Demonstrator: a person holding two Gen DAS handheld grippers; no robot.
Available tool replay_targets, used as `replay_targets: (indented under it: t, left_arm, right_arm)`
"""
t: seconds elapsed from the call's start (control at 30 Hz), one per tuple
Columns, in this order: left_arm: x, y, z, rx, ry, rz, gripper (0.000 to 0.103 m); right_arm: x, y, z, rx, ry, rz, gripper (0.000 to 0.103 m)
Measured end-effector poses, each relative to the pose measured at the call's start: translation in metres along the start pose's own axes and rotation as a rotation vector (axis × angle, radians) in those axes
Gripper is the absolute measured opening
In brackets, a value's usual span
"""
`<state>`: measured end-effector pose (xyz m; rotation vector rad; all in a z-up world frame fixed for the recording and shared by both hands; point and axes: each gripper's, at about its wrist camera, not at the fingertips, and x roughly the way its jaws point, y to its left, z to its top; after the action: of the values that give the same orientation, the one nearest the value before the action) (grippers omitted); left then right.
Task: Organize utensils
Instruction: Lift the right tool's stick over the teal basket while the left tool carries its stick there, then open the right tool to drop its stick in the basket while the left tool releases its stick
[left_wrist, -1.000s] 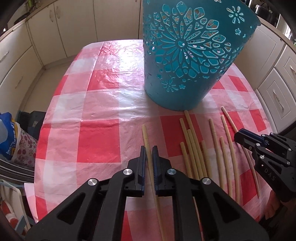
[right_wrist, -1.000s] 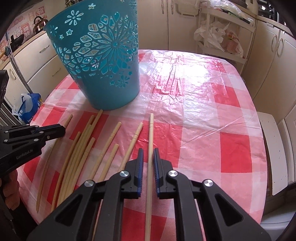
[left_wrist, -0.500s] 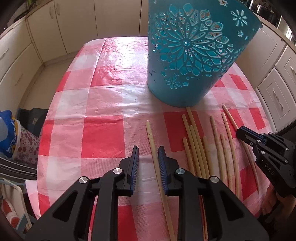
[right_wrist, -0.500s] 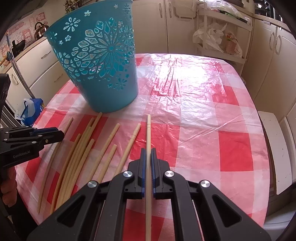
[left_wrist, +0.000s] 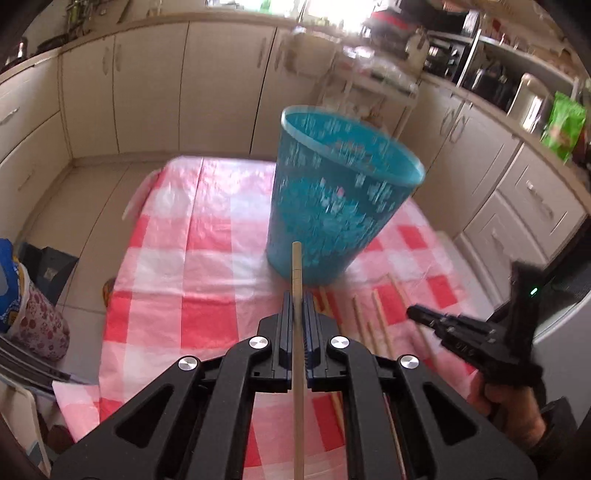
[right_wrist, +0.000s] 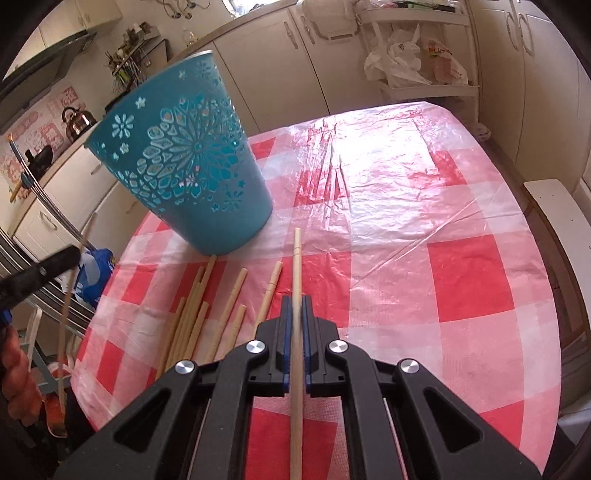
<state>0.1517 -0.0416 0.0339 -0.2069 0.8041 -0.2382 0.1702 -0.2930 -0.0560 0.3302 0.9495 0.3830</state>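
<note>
Both grippers are clamped tight, each on one chopstick. Left gripper (left_wrist: 296, 325) pinches a chopstick (left_wrist: 296, 273) that runs straight out between its fingers, its tip reaching up in front of the lower wall of the bin (left_wrist: 332, 206). Right gripper (right_wrist: 294, 325) pinches a second chopstick (right_wrist: 296, 266) the same way, with the tip pointing toward the glossy stretch of cloth (right_wrist: 461, 280) to the right of the bin's base.

No writing can be read: there are faint marks on the side of the right gripper in the left view, but they are too blurred to make out.

Just beyond and to the left of the right gripper, loose chopsticks (right_wrist: 192, 317) lie on the red-and-white checked cloth, fanned out with their far ends toward the bin; the farthest tip lies at its foot. Seen from the left wrist, these sticks lie between the two grippers.

Farther out stands the teal bin, upright, with a cut-out flower pattern. Behind it are cream cabinets (left_wrist: 147, 85), and a kettle (right_wrist: 77, 120) sits on the counter.
</note>
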Motion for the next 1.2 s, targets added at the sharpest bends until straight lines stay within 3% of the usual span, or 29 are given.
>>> replay_targets:
  t: [0.13, 0.3, 0.47, 0.63, 0.8, 0.93, 1.03, 1.2]
  left_arm:
    - [-0.040, -0.005, 0.046, -0.006, -0.210, -0.112, 0.005]
    - [-0.043, -0.016, 0.102, -0.019, -0.359, -0.176, 0.005]
    - [-0.034, -0.017, 0.145, -0.069, -0.514, -0.205, 0.005]
    - [-0.008, -0.014, 0.164, -0.120, -0.540, -0.183, 0.005]
    - [0.014, -0.007, 0.160, -0.147, -0.561, -0.129, 0.005]
    - [0.017, -0.001, 0.158, -0.156, -0.597, -0.097, 0.005]
    - [0.024, -0.005, 0.153, -0.113, -0.582, -0.075, 0.005]
    - [0.039, -0.008, 0.135, -0.062, -0.525, -0.055, 0.005]
  right_arm:
    - [-0.014, -0.004, 0.006, 0.052, -0.076, 0.062, 0.006]
    - [-0.042, 0.002, 0.015, 0.055, -0.192, 0.107, 0.006]
    - [-0.080, 0.019, 0.047, 0.049, -0.327, 0.174, 0.006]
    - [-0.107, 0.054, 0.103, 0.016, -0.477, 0.247, 0.006]
    - [-0.100, 0.088, 0.163, 0.027, -0.583, 0.280, 0.006]
    - [-0.070, 0.105, 0.198, 0.058, -0.588, 0.255, 0.006]
    - [-0.044, 0.113, 0.205, 0.047, -0.543, 0.205, 0.006]
    - [-0.015, 0.113, 0.184, 0.006, -0.448, 0.130, 0.006]
